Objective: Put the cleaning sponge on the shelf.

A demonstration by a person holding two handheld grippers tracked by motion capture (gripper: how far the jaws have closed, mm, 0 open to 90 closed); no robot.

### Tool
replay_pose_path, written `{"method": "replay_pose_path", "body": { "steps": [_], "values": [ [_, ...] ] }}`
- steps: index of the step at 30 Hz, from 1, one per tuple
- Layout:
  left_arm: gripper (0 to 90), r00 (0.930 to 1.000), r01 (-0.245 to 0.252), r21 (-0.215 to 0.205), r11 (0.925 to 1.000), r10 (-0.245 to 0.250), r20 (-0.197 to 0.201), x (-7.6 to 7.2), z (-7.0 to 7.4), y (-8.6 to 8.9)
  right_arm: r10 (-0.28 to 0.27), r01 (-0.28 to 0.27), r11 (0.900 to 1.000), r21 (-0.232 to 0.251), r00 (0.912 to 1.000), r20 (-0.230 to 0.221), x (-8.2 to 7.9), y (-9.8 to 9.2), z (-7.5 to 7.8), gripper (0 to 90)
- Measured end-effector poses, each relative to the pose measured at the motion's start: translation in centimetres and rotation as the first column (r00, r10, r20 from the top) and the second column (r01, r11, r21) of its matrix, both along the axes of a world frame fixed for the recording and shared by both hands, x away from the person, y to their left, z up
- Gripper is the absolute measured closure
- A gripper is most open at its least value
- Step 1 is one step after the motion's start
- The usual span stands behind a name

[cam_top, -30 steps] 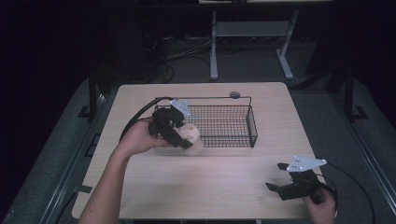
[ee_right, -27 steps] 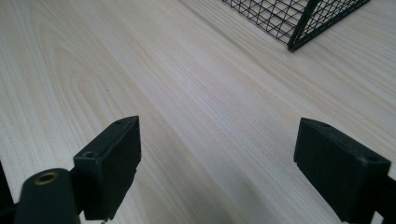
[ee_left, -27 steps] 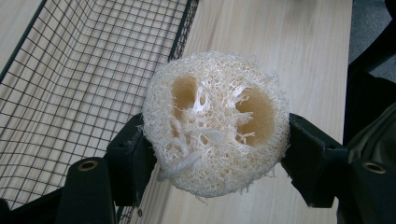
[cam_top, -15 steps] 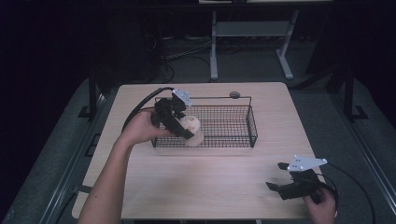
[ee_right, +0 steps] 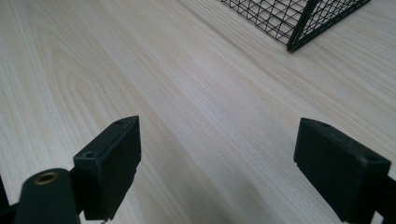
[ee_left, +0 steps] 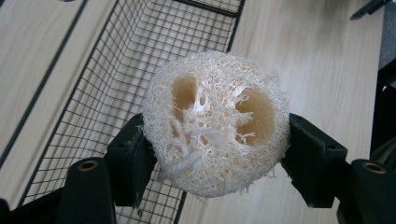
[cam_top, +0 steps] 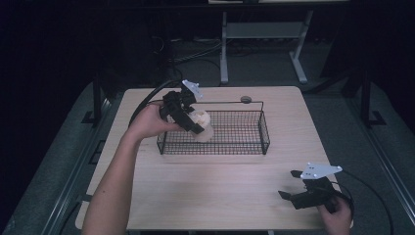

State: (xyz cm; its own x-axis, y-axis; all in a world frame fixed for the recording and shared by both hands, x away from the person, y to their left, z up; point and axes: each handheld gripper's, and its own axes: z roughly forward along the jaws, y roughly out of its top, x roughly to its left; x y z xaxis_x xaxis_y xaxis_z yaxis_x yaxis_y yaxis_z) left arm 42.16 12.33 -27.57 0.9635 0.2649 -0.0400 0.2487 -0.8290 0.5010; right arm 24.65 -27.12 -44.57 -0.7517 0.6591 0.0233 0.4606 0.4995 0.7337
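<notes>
Gripping a loofah [ee_left: 212, 123], left claw [cam_top: 193, 125] above basket's [cam_top: 244, 147] left end.

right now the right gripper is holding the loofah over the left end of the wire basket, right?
Not quite: the left gripper holds the loofah over the left end of the wire basket, as the high view and left gripper view show. The right gripper sits open over bare table.

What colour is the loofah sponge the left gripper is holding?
Pale cream, with a fibrous open weave; the loofah sponge shows best in the left gripper view.
</notes>
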Motion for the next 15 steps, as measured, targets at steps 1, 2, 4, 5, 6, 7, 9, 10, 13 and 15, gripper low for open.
{"method": "replay_pose_path", "body": {
  "steps": [1, 2, 4, 5, 6, 7, 9, 10, 13, 15],
  "values": [
    [30.7, 1.0000, -0.005, -0.009, 0.9999, 0.005, 0.001, 0.2, -0.1, 0.1, 0.000, 0.000, 1.000, 0.002, 1.0000, -0.002, 0.0, 0.0, 0.0, 14.3],
    [30.7, 1.0000, -0.009, -0.009, 0.9999, 0.009, -0.001, 0.4, -0.1, 0.2, -0.001, 0.001, 1.000, 0.003, 1.0000, -0.003, 0.0, 0.0, 0.0, 14.3],
    [30.7, 0.9996, -0.025, -0.001, 0.9997, 0.025, -0.012, 0.9, -0.5, 0.3, 0.001, -0.001, 1.000, 0.001, 1.0000, -0.003, 0.0, 0.1, 0.0, 14.3],
    [30.7, 0.9996, -0.025, -0.001, 0.9997, 0.025, -0.012, 0.9, -0.5, 0.3, 0.001, -0.001, 1.000, 0.001, 1.0000, -0.003, 0.0, 0.1, 0.0, 14.3],
    [30.7, 0.9993, -0.034, -0.003, 0.9994, 0.034, -0.015, 1.2, -0.7, 0.4, 0.003, -0.003, 1.000, 0.000, 1.0000, -0.002, 0.0, 0.1, 0.0, 14.3],
    [30.6, 0.9993, -0.034, -0.002, 0.9994, 0.034, -0.013, 1.4, -0.8, 0.4, 0.005, -0.005, 1.000, -0.002, 1.0000, -0.005, 0.1, 0.1, 0.0, 14.3],
    [30.7, 0.9991, -0.039, -0.004, 0.9992, 0.039, -0.016, 1.7, -1.1, 0.4, 0.003, -0.003, 1.000, -0.002, 1.0000, -0.003, 0.1, 0.1, 0.0, 14.3],
    [30.6, 0.9990, -0.039, 0.000, 0.9992, 0.039, -0.020, 1.8, -1.2, 0.3, 0.004, -0.004, 1.000, -0.001, 1.0000, -0.001, 0.1, 0.1, 0.0, 14.3],
    [30.6, 0.9988, -0.046, 0.015, 0.9988, 0.046, -0.017, 2.2, -1.7, 0.3, 0.005, -0.005, 1.000, 0.002, 1.0000, -0.001, 0.1, 0.1, 0.0, 14.3],
    [30.7, 0.9986, -0.049, 0.018, 0.9986, 0.050, -0.020, 2.5, -2.0, 0.3, 0.003, -0.003, 1.000, 0.008, 1.0000, -0.002, 0.1, 0.0, 0.0, 14.3]
  ]
}}
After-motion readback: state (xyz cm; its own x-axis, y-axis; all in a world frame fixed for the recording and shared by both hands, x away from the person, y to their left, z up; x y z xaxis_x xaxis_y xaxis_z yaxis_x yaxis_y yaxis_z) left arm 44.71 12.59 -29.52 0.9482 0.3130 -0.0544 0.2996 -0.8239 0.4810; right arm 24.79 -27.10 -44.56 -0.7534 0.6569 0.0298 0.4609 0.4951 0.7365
